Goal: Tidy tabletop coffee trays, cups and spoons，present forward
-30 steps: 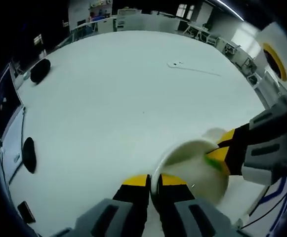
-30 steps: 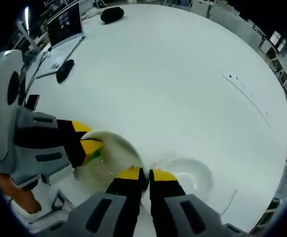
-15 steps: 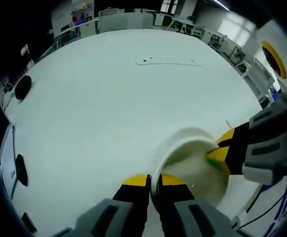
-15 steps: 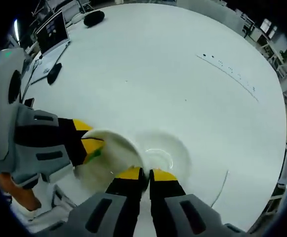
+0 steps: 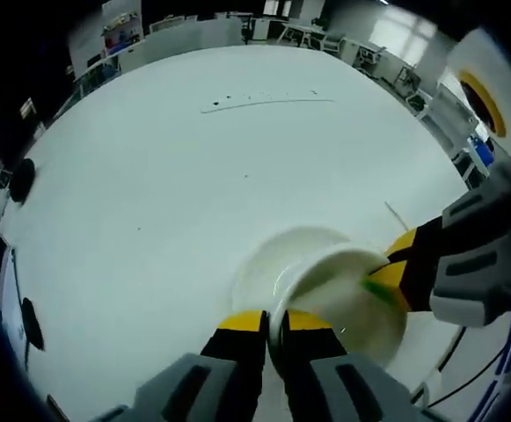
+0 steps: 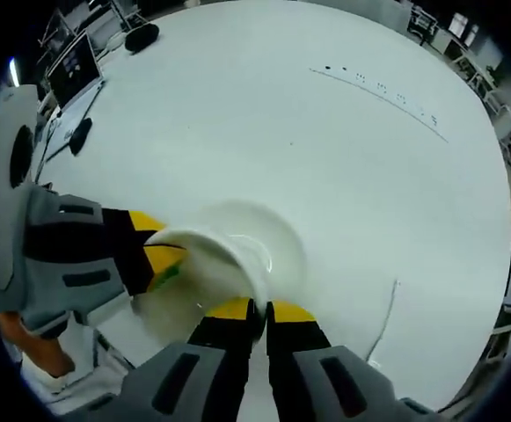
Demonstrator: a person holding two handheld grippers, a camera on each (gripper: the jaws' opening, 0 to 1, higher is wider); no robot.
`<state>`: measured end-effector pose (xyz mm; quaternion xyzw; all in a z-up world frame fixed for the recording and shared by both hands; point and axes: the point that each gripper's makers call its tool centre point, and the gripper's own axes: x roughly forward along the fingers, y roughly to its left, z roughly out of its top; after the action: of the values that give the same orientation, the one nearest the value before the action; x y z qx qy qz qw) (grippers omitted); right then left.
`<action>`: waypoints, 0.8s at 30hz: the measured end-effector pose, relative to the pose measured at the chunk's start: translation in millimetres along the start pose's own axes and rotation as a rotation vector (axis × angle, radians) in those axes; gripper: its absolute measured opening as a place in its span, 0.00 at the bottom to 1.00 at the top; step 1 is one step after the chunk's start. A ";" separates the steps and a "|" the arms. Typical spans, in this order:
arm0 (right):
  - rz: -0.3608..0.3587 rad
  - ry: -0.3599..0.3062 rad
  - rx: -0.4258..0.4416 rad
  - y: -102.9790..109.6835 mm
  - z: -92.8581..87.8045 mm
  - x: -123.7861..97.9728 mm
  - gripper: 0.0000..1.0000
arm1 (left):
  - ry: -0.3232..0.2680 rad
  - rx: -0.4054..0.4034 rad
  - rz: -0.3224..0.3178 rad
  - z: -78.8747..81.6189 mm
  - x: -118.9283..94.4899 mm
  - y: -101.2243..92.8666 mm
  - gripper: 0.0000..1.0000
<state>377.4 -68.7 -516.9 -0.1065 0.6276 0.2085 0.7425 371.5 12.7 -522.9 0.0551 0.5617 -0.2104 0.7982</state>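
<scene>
Cup — white, tipped on its side so I look into its mouth — hangs between my two grippers above the white table. In the left gripper view my left gripper has its yellow-tipped jaws pressed together on the cup's near rim, and the right gripper comes in from the right, its jaws closed on the far rim, where a small green mark shows at the tip. In the right gripper view the same hold reads mirrored: my right gripper pinches the rim of the cup at the bottom, and the left gripper clamps it from the left.

Just behind and under the cup sits a white saucer on the table — in the right gripper view the saucer lies partly hidden by the cup. I cannot tell whether cup and saucer touch.

A thin spoon lies on the table to the right of the saucer, apart from it. A laptop and a dark mouse sit far off at the table's edge.
</scene>
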 end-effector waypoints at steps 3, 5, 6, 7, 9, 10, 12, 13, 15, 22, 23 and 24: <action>0.012 0.000 0.008 -0.6 -4.1 3.0 0.07 | -0.002 0.007 0.003 3.1 2.9 0.9 0.09; 0.015 -0.001 0.010 -1.3 -6.8 4.0 0.07 | -0.002 0.006 0.003 0.8 3.8 -0.4 0.09; 0.016 -0.003 0.012 -1.9 -7.3 4.3 0.07 | -0.002 0.006 0.004 2.6 4.8 0.3 0.09; 0.018 -0.002 0.012 -4.0 -4.2 5.2 0.07 | -0.005 0.005 0.003 3.5 5.3 0.3 0.09; 0.023 -0.006 0.016 -7.3 -1.5 6.7 0.07 | -0.009 0.000 -0.004 6.2 7.6 0.8 0.09; 0.026 -0.007 0.020 -8.6 -1.2 7.7 0.07 | -0.010 -0.001 -0.006 5.9 7.5 0.5 0.10; 0.033 -0.004 0.029 -9.9 0.1 8.4 0.07 | -0.013 -0.004 -0.011 6.8 8.1 0.2 0.10; 0.037 -0.002 0.033 -10.6 0.7 8.8 0.07 | -0.014 -0.007 -0.015 7.6 8.5 0.2 0.10; 0.040 -0.004 0.039 -10.2 0.4 8.7 0.07 | -0.015 -0.010 -0.017 8.5 9.1 0.1 0.10; 0.054 -0.019 0.031 -11.4 -0.9 9.1 0.08 | -0.053 -0.013 -0.021 16.6 13.4 2.4 0.10; 0.058 -0.028 0.034 -9.7 -2.9 9.1 0.08 | -0.059 -0.010 -0.015 18.2 14.4 3.7 0.10; 0.060 -0.033 0.033 -9.3 -3.2 9.3 0.08 | -0.065 -0.007 -0.013 19.2 15.1 4.2 0.10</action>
<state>379.8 -76.7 -527.6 -0.0718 0.6217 0.2217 0.7478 394.2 6.1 -530.5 0.0417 0.5366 -0.2153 0.8148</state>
